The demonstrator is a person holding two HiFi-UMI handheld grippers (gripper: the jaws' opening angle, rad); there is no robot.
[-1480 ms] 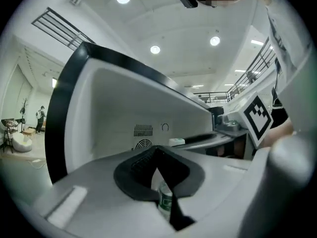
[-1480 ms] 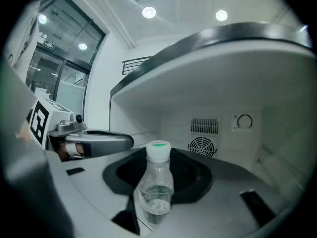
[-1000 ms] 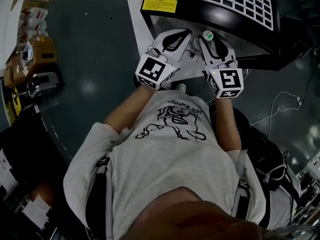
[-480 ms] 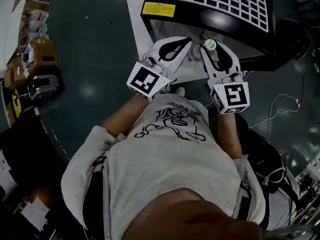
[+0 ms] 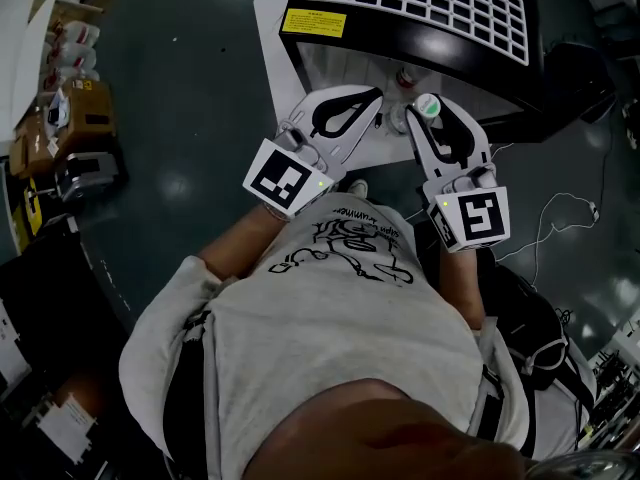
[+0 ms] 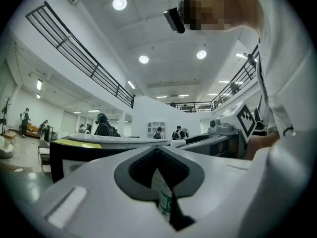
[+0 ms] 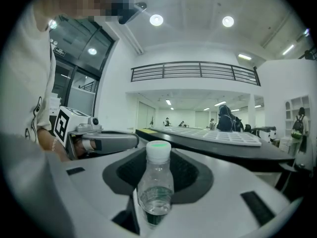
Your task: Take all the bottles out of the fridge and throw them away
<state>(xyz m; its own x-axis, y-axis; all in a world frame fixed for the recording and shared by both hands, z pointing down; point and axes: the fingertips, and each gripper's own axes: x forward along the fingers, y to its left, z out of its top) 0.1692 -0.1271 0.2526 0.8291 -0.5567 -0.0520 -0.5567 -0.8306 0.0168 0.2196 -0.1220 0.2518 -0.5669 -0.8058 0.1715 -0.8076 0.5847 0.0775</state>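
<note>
Right gripper (image 5: 422, 113) clamps an upright clear plastic bottle with a white cap (image 7: 155, 185); left gripper (image 5: 370, 100) apparently pinches a green-labelled clear bottle (image 6: 166, 202) low between its jaws. Black grille-topped fridge (image 5: 420, 8) stands just ahead. Best held firm and level.

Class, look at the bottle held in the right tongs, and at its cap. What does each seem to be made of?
Bottle: likely clear, glossy plastic. You can see straight through its thin wall to the liquid pooled inside. Cap: probably opaque, matte plastic, white with a green top.
</note>
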